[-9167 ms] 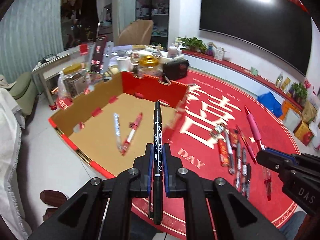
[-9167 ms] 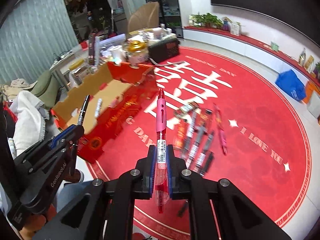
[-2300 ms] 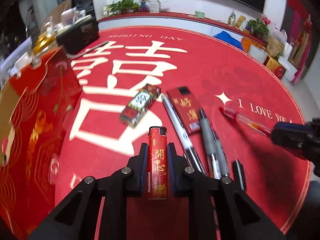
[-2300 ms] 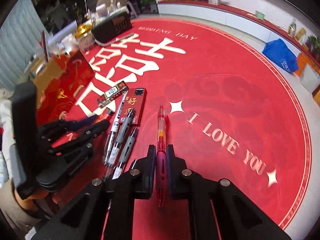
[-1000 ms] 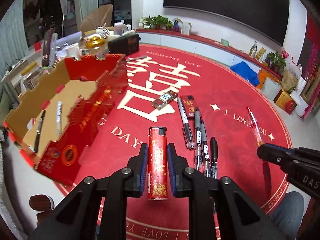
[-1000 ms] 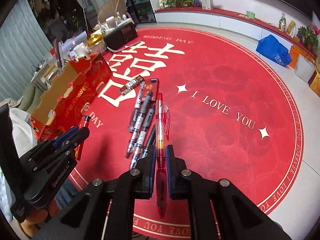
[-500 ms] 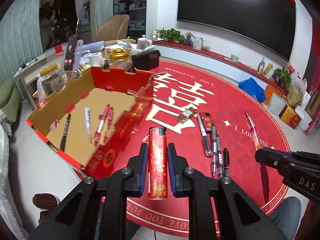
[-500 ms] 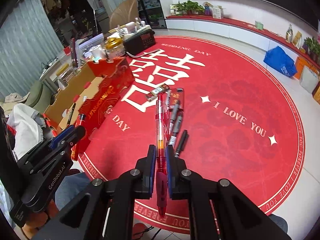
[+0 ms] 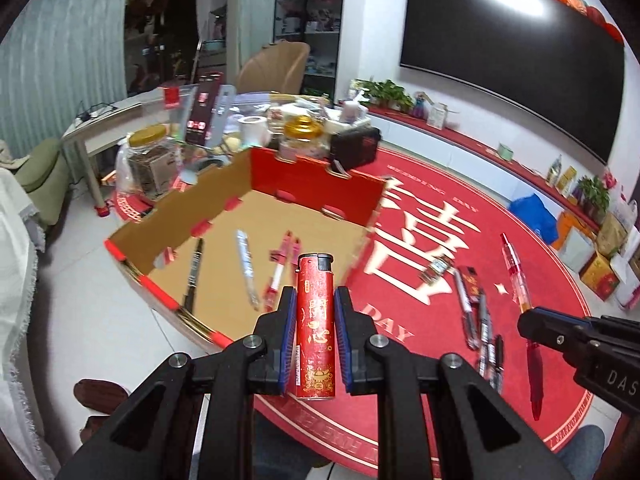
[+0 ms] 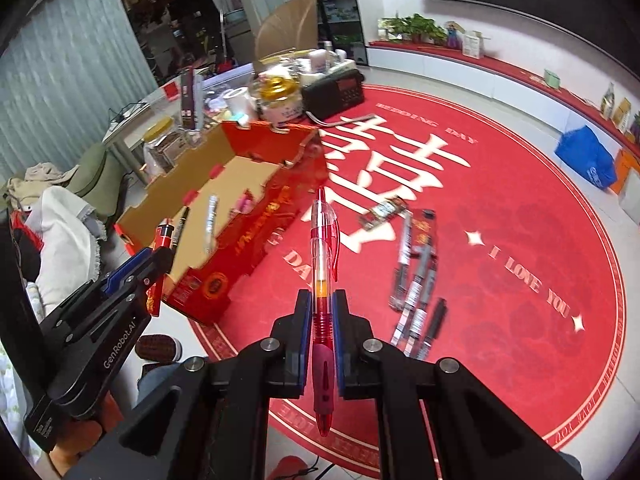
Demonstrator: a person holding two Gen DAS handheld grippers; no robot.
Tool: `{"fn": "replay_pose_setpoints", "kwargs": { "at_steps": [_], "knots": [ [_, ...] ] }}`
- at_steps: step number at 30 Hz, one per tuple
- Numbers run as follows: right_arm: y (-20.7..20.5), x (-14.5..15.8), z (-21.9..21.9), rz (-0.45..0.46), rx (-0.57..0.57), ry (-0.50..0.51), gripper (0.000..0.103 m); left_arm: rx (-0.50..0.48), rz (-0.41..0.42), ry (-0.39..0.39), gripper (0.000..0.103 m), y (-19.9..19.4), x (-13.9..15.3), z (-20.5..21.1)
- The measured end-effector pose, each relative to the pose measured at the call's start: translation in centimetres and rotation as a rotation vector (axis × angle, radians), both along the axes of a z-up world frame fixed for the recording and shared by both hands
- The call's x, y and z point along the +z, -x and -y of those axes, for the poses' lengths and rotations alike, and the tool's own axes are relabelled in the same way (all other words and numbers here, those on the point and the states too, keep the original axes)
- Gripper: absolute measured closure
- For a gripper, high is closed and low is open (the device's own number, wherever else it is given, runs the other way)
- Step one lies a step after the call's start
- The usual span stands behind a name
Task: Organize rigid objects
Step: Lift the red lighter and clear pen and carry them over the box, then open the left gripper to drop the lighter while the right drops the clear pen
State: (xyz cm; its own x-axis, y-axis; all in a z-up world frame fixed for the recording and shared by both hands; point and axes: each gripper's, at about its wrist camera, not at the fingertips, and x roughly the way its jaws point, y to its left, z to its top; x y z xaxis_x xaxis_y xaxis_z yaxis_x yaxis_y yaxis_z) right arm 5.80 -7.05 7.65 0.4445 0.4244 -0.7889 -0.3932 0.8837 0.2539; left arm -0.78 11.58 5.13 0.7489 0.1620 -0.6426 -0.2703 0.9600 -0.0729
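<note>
Carrying two things at once is where I see the trouble. My left gripper [image 9: 314, 312] has its fingers closed snug on a red lighter [image 9: 315, 328], which stands upright between the pads with its black cap just above the near edge of the cardboard box [image 9: 224, 216]. My right gripper [image 10: 320, 316] has its fingers pinched nearly shut on a red pen [image 10: 323, 280], gripped around the middle, with a long clear barrel sticking out far ahead and the grip end hanging out behind. I judge the pen the shakier hold: it is thin and smooth, clamped on a narrow band, so a quick roll of the wrist could let it swivel or slide out before it is over the box. From the right wrist view the pen sits over the red rug [image 10: 500, 184], to the right of the box's near wall, so an early release would put it on the floor. The lighter is nearer its goal, but a drop from height could bounce it off the pens [image 9: 248, 268] already lying inside or tip it over the low near rim. The two grippers also sit near each other, and if I swing both toward the same opening they could knock together. More pens [image 10: 416, 280] and a small packet [image 10: 382, 210] lie on the rug to the right, well apart from the box.
</note>
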Motion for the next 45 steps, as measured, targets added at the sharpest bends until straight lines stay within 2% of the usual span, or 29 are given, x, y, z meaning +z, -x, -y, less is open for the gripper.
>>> {"fn": "replay_pose_setpoints", "kwargs": {
  "at_steps": [15, 22, 45],
  "knots": [
    [-2.5, 1.8, -10.0, 0.039, 0.154, -0.033, 0.092, 0.132, 0.001, -0.029, 0.083, -2.3, 0.7, -6.8],
    [-3.8, 1.6, -13.9, 0.033, 0.193, -0.038, 0.092, 0.168, -0.007, -0.019, 0.083, -3.8, 0.2, -9.2],
    [-7.2, -1.3, -18.6, -0.014, 0.229, 0.009, 0.092, 0.203, -0.051, -0.02, 0.083, -7.3, -2.1, -12.2]
  ]
}}
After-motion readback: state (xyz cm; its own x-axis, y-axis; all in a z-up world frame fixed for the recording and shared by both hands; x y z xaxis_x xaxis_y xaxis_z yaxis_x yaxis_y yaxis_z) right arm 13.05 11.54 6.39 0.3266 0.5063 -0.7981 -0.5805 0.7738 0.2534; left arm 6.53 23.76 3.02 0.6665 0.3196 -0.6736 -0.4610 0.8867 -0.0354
